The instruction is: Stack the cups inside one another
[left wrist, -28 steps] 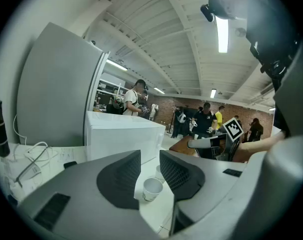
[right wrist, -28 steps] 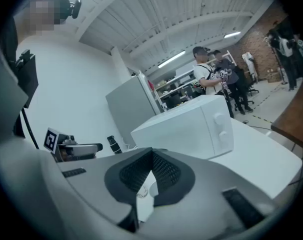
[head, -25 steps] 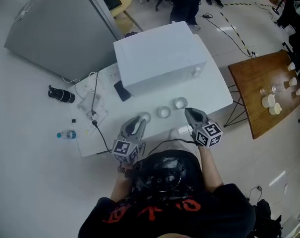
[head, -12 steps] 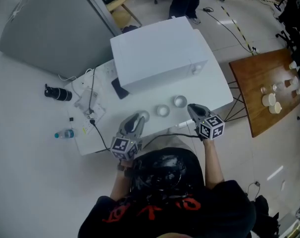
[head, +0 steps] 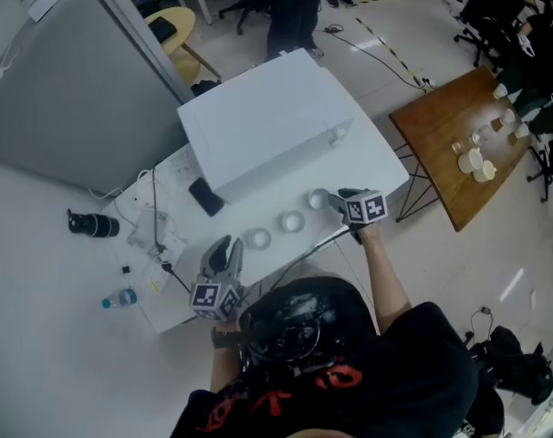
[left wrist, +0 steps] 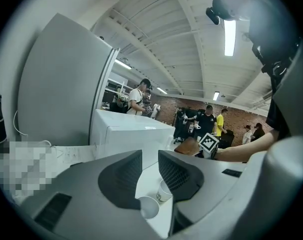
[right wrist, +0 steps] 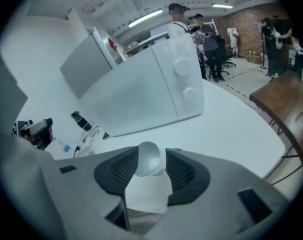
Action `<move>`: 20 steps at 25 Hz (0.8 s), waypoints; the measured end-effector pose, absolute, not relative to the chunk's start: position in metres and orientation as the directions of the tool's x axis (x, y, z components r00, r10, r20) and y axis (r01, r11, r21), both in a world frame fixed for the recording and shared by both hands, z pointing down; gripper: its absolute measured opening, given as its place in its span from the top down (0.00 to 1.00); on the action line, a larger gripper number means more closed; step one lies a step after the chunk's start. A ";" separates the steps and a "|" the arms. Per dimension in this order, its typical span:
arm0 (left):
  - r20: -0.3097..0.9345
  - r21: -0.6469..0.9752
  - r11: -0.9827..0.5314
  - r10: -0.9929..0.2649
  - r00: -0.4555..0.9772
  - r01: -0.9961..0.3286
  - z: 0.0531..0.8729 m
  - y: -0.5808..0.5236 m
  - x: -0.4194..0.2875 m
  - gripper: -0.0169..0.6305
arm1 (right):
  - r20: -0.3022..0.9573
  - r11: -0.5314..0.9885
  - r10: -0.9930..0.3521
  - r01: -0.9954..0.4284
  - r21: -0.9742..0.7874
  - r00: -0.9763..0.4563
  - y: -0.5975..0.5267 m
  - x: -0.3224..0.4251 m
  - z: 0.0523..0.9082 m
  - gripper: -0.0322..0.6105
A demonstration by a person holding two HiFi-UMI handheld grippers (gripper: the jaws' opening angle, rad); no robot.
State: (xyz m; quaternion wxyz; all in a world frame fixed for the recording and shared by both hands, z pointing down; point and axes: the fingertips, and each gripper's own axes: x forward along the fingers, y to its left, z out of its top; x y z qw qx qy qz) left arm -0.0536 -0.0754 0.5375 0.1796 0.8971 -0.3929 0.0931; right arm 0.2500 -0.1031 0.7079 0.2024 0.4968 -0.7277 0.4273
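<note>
Cups of white paper, three in a row on white table point(head: 386, 167), right gripper point(right wrist: 150, 164) with jaws opening around rightmost cup point(right wrist: 149, 159), left gripper point(left wrist: 150, 171) with jaws apart and empty, just short of leftmost cup point(head: 256, 238), middle cup point(head: 291, 221) between.

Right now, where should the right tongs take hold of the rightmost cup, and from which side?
I'd grip the rightmost cup on its side wall just under the rim, coming from the near side, the way the right tongs point. It stands upright, mouth up, so opposite walls offer a square pinch. It sits between their opening jaws.
</note>
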 end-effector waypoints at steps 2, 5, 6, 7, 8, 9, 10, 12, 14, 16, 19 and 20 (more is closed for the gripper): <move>0.305 0.259 -0.627 -0.669 0.678 -0.735 0.539 -0.077 -0.063 0.82 | 0.779 0.117 -0.501 -0.922 -0.370 -0.377 -0.107 0.254 0.727 0.67; 0.300 0.276 -0.619 -0.671 0.678 -0.735 0.542 -0.082 -0.071 0.82 | 0.846 0.098 -0.415 -0.941 -0.324 -0.334 -0.105 0.258 0.753 0.67; 0.298 0.277 -0.615 -0.676 0.674 -0.739 0.543 -0.085 -0.075 0.82 | 0.856 0.099 -0.396 -0.943 -0.319 -0.331 -0.107 0.255 0.759 0.67; 0.298 0.274 -0.610 -0.681 0.669 -0.743 0.542 -0.086 -0.081 0.82 | 0.864 0.102 -0.385 -0.945 -0.311 -0.326 -0.111 0.250 0.763 0.67; 0.297 0.270 -0.607 -0.686 0.665 -0.747 0.541 -0.087 -0.087 0.82 | 0.870 0.105 -0.377 -0.948 -0.301 -0.318 -0.114 0.244 0.764 0.67; 0.295 0.267 -0.607 -0.688 0.664 -0.748 0.539 -0.087 -0.090 0.82 | 0.876 0.108 -0.367 -0.949 -0.295 -0.314 -0.114 0.238 0.763 0.68; 0.291 0.268 -0.611 -0.686 0.667 -0.745 0.539 -0.087 -0.090 0.82 | 0.881 0.109 -0.355 -0.950 -0.293 -0.313 -0.111 0.233 0.761 0.76; 0.285 0.276 -0.623 -0.674 0.681 -0.732 0.541 -0.087 -0.084 0.82 | 0.898 0.103 -0.329 -0.956 -0.274 -0.293 -0.101 0.237 0.763 0.91; 0.280 0.283 -0.635 -0.662 0.695 -0.719 0.540 -0.087 -0.078 0.82 | 0.914 0.096 -0.321 -0.969 -0.230 -0.248 -0.092 0.251 0.768 0.92; 0.278 0.291 -0.642 -0.653 0.705 -0.710 0.540 -0.087 -0.074 0.82 | 0.907 0.092 -0.352 -0.973 -0.210 -0.229 -0.089 0.261 0.764 0.92; 0.287 0.291 -0.651 -0.640 0.713 -0.701 0.541 -0.088 -0.075 0.82 | 0.864 0.094 -0.424 -0.962 -0.255 -0.271 -0.088 0.257 0.748 0.92; 0.291 0.286 -0.651 -0.640 0.711 -0.703 0.541 -0.088 -0.078 0.82 | 0.840 0.119 -0.453 -0.954 -0.274 -0.298 -0.089 0.248 0.738 0.92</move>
